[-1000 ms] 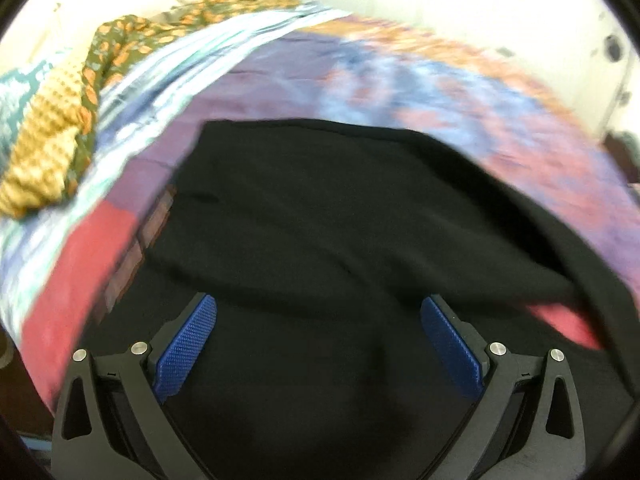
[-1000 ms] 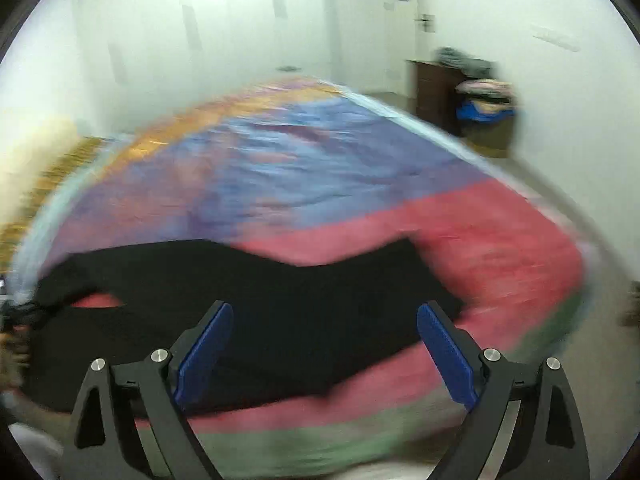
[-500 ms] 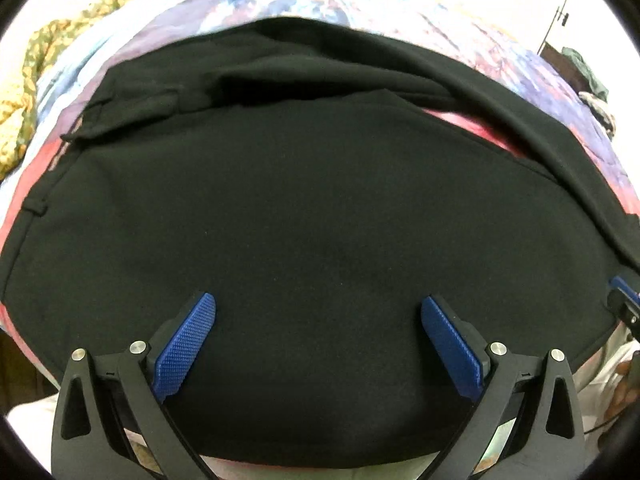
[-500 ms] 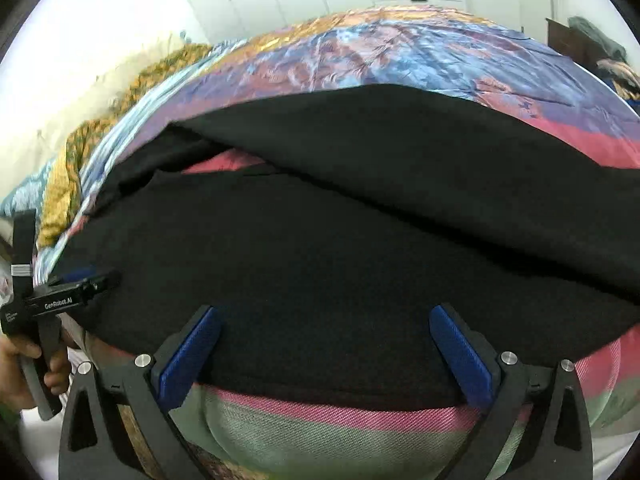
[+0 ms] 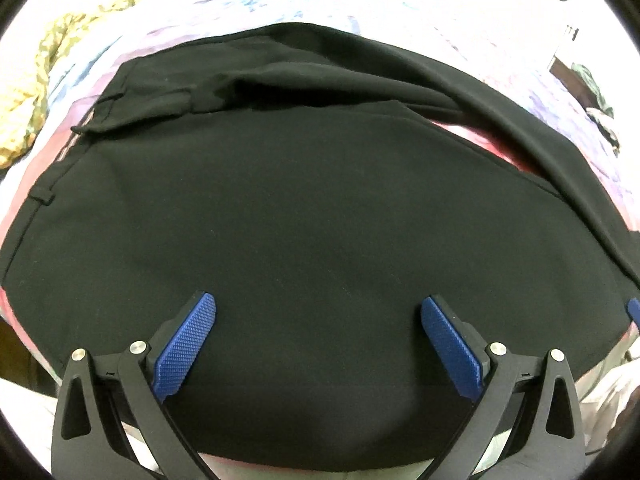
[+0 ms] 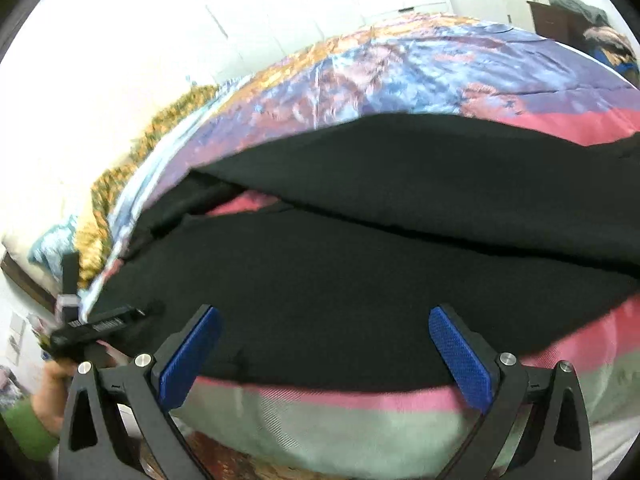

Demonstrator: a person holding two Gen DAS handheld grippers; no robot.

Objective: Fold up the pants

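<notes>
Black pants (image 5: 304, 208) lie spread on a bed, waistband at the left, one leg over the near part and the other leg running away to the right. My left gripper (image 5: 318, 312) is open just above the near edge of the pants, holding nothing. In the right wrist view the pants (image 6: 360, 280) show with a gap of pink sheet between the two legs. My right gripper (image 6: 324, 328) is open over the near hem edge, empty. The left gripper (image 6: 100, 324) shows at the left of that view, over the waistband end.
The bed has a multicoloured sheet (image 6: 400, 64) with a pink and green border (image 6: 360, 420) at the near edge. A yellow patterned cloth (image 5: 36, 92) lies at the far left. A dark cabinet with clothes (image 6: 568, 16) stands at the far right by the white wall.
Both grippers have swung in and come down close over the near edge of the pants. Both stay open.
</notes>
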